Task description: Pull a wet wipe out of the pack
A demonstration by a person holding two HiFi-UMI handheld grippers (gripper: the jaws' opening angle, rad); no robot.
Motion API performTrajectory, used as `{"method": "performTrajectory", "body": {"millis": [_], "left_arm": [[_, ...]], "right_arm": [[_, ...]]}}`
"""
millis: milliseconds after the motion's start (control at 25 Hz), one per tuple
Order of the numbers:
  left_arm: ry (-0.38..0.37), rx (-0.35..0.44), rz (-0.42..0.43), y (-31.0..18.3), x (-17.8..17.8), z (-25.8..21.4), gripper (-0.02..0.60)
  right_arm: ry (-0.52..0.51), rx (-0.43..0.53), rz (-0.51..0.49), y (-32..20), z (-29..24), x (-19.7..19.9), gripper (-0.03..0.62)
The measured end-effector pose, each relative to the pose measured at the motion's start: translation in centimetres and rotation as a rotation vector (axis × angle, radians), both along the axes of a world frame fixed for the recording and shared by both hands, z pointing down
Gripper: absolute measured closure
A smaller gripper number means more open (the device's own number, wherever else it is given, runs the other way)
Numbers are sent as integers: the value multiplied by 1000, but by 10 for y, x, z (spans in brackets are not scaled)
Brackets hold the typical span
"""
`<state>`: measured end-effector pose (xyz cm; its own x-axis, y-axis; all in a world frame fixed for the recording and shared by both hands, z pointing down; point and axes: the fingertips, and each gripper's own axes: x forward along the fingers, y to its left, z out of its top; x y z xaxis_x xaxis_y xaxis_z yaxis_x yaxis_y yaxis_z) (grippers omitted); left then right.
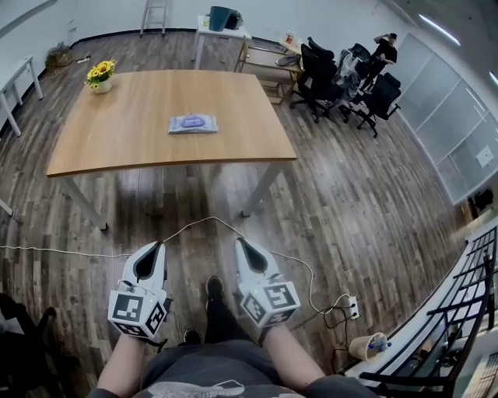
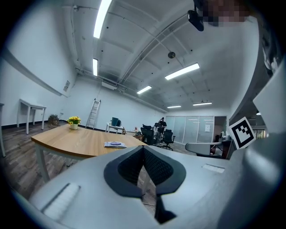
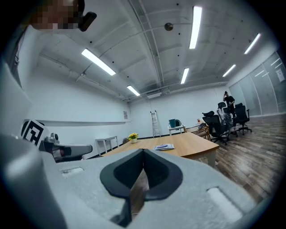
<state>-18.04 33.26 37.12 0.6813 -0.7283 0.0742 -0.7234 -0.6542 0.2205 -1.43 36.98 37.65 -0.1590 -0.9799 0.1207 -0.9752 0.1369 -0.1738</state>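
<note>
The wet wipe pack [image 1: 193,123], pale blue with a darker flap, lies flat on the wooden table [image 1: 124,140], near its right half. It shows small in the left gripper view [image 2: 115,144] and in the right gripper view [image 3: 163,146]. My left gripper [image 1: 156,246] and right gripper [image 1: 240,242] are held low over the floor, well short of the table, both pointing toward it. Each has its jaws shut with nothing between them. In their own views the left gripper [image 2: 143,148] and the right gripper [image 3: 143,152] show tips that meet.
A pot of yellow flowers [image 1: 100,75] stands at the table's far left corner. Office chairs [image 1: 342,78] cluster at the back right, with a person among them. A white cable [image 1: 202,221] runs across the wood floor. A ladder [image 1: 154,15] leans at the far wall.
</note>
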Motion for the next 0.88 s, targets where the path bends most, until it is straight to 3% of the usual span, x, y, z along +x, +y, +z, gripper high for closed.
{"method": "performTrajectory", "body": {"millis": [320,880], "left_arm": [[-13,-2,-60,-61,3,8,563],[-72,-5,-129,-203,66,3,563]], "right_arm": [[12,5,-44,-72,12,14,603],[-41,-25,-101,-244,8,90,603]]}}
